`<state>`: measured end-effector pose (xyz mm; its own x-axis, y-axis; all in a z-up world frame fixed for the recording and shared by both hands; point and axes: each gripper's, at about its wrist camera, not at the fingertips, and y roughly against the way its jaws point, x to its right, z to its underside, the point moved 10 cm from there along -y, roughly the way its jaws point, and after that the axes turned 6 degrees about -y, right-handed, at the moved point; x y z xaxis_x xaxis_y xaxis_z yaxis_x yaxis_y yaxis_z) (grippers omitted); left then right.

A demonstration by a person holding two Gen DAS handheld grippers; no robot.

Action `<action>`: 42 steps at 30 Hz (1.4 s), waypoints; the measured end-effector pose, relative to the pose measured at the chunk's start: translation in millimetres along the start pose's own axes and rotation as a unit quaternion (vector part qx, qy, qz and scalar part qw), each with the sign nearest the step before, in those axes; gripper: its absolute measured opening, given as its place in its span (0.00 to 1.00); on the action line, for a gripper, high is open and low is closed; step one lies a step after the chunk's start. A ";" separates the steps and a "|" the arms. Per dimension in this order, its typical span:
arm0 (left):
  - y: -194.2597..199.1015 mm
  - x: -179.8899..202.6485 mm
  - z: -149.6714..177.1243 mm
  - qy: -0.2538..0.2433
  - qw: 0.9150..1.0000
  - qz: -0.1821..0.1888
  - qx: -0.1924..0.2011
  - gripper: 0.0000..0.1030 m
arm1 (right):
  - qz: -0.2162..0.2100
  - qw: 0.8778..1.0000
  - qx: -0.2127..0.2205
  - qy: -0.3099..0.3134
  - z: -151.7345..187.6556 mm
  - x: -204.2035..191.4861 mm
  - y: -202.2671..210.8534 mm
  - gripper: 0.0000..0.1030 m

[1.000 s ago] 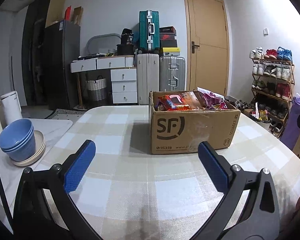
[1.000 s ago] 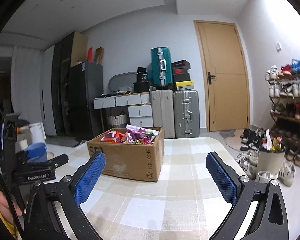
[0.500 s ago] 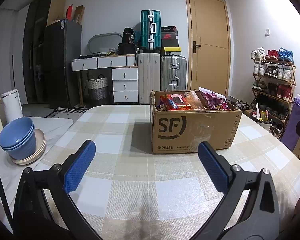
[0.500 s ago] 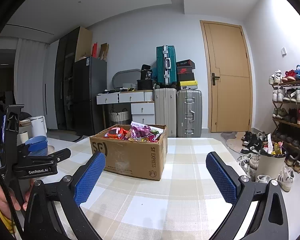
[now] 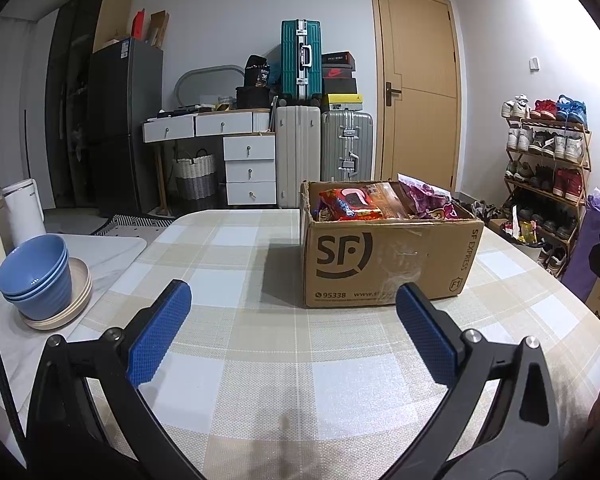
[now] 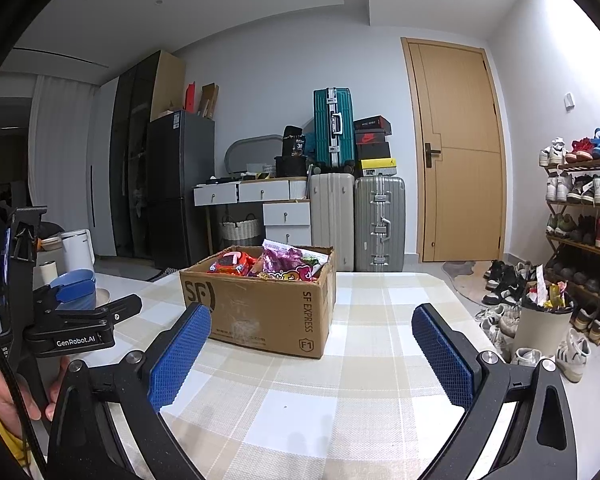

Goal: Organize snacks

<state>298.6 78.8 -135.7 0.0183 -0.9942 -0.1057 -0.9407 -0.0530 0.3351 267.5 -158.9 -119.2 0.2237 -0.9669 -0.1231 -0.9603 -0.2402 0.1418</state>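
Facing the snack box (image 5: 388, 256) on the checked table (image 5: 236, 264), both claws spread wide, empty.
Best approach, prob.: right gripper (image 6: 312, 344) drops from above onto the top red packet (image 6: 232, 263), w/ left gripper (image 5: 292, 312) steadying cardboard.

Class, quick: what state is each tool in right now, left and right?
Left tool: open, holding nothing.
Right tool: open, holding nothing.

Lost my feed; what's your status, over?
Left gripper open, empty. Right gripper open, empty. Box of snacks ahead on table, untouched. Path clear.
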 end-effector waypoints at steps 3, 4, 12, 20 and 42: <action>6.8 0.2 -2.7 -0.001 1.000 -0.001 0.002 0.99 | 0.001 1.000 -0.001 0.000 0.4 0.3 -0.3 0.99; 10.1 0.0 -4.7 -0.001 1.000 0.000 0.003 0.99 | 0.001 1.000 -0.001 -0.001 0.9 0.4 -0.4 0.99; 13.1 -0.2 -5.0 -0.002 1.000 0.001 0.006 0.99 | 0.001 1.000 -0.002 -0.003 2.6 0.4 -0.6 0.99; 11.6 0.8 -3.5 -0.002 1.000 0.003 0.005 0.99 | 0.002 1.000 -0.003 -0.002 2.5 0.5 -0.8 0.99; 16.8 6.1 -2.8 -0.013 1.000 0.004 0.009 0.99 | 0.003 1.000 -0.007 -0.002 6.1 -0.2 0.0 0.99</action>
<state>283.9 71.6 -128.0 0.0016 -0.9918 -0.1280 -0.9468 -0.0427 0.3191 266.5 -158.1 -125.2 0.2177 -0.9678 -0.1261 -0.9593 -0.2360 0.1553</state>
